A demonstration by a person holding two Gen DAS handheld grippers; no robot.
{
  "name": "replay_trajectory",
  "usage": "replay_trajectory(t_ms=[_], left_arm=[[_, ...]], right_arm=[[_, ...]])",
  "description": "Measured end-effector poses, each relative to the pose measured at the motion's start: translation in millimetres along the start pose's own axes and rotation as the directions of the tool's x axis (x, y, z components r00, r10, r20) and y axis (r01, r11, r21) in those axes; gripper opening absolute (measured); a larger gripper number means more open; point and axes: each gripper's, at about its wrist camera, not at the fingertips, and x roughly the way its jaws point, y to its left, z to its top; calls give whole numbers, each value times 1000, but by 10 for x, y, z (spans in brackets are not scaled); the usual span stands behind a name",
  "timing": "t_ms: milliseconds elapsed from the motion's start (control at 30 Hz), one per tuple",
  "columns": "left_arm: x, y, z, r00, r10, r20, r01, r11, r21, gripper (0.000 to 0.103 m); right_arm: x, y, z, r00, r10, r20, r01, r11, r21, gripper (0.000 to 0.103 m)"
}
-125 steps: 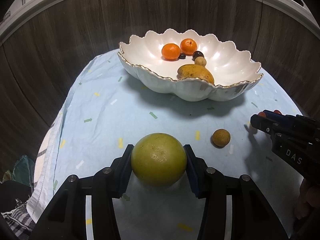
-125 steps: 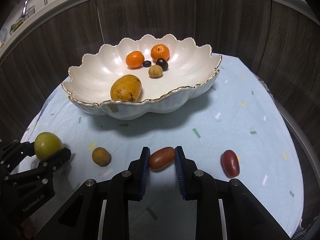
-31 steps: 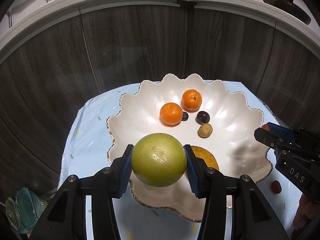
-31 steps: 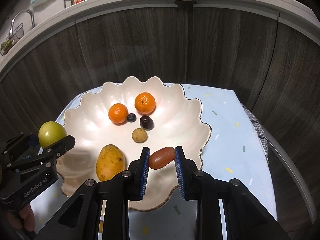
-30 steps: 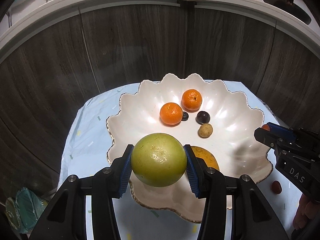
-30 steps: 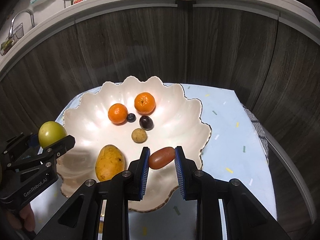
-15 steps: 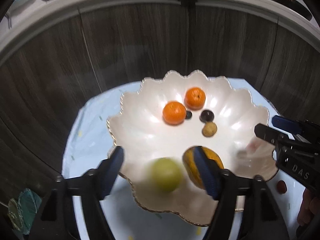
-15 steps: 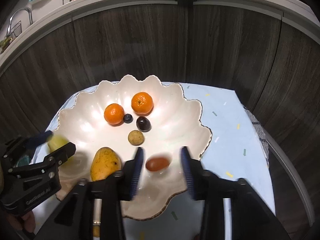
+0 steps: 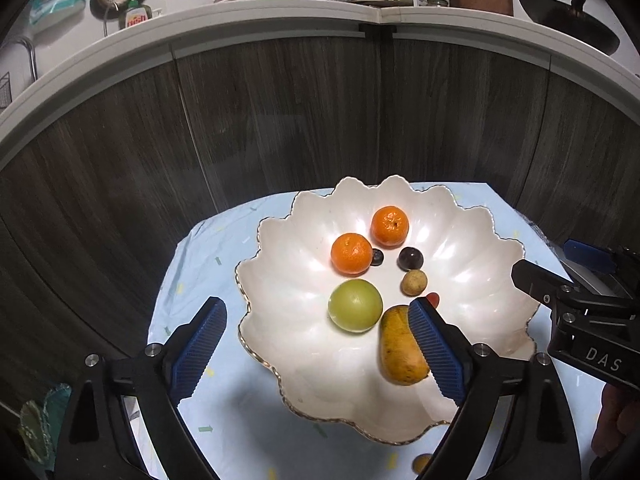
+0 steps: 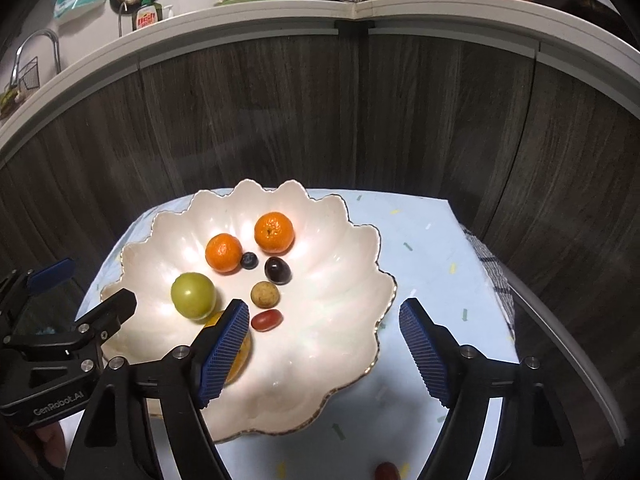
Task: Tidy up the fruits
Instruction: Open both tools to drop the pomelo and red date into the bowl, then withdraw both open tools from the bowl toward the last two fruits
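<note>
Nearest, the left gripper (image 9: 316, 344) and right gripper (image 10: 324, 348) had just been opening; both stood spread with nothing between their pads, above the scalloped bowl (image 9: 460, 280). Bare cloth (image 10: 420, 248) lay open on the bowl's right. The bowl held eight fruits: green fruit (image 9: 355, 306), mango (image 9: 398, 354) partly hidden by a finger, red date (image 10: 267, 319), one tan fruit, one plum, one blueberry, two tangerines. Two more fruits showed cut off at the near edge.
</note>
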Motion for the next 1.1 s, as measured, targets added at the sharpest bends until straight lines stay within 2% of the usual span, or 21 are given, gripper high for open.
replay_trajectory(t_ms=[500, 1100], left_arm=[[-412, -150, -27, 999, -11, 35, 11, 1000, 13, 95], [-687, -489, -143, 998, -40, 53, 38, 998, 47, 95]], right_arm=[[-410, -131, -48, 999, -18, 49, 16, 999, 39, 78], [-715, -460, -313, 996, -62, 65, 55, 994, 94, 78]])
